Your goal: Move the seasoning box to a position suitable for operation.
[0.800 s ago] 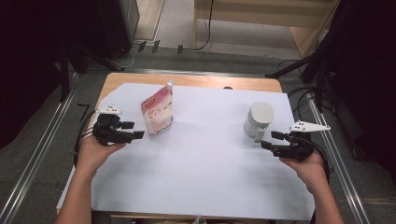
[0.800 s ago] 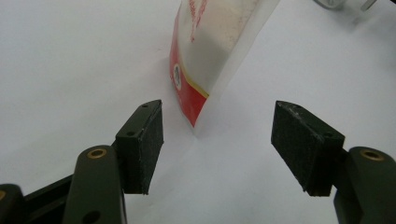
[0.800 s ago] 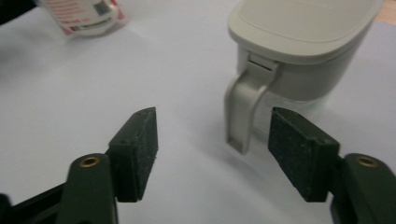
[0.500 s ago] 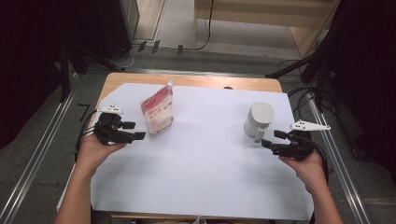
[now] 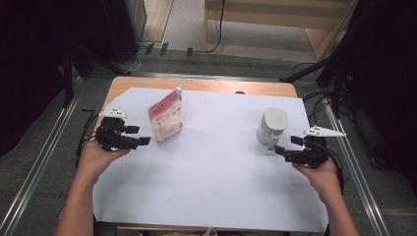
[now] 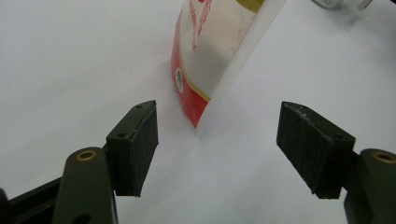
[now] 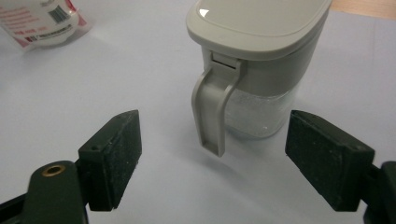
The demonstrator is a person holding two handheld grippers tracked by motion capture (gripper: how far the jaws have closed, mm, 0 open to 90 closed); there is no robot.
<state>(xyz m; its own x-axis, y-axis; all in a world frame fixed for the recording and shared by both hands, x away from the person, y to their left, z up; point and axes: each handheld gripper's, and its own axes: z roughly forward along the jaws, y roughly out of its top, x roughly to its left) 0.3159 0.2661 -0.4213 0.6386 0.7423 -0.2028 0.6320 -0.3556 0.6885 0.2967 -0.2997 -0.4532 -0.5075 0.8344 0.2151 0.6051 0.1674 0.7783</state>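
White paper (image 5: 211, 172) bears pouch (image 6: 212, 51) (top cropped) and jug (image 7: 259, 70); both grippers gape empty.

red-white pouch (image 5: 166, 120) upright; lidded grey jug (image 5: 272, 128) upright

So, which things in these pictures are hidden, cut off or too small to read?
- Red and white pouch: in the left gripper view the upper edge cuts off its top, and its print is too close to read.
- Pouch barcode label: in the right gripper view the left and top edges crop it; the text is too small.
- Jug: what is inside its clear base is unclear through the blur.
- Jug handle: too small in the high view.
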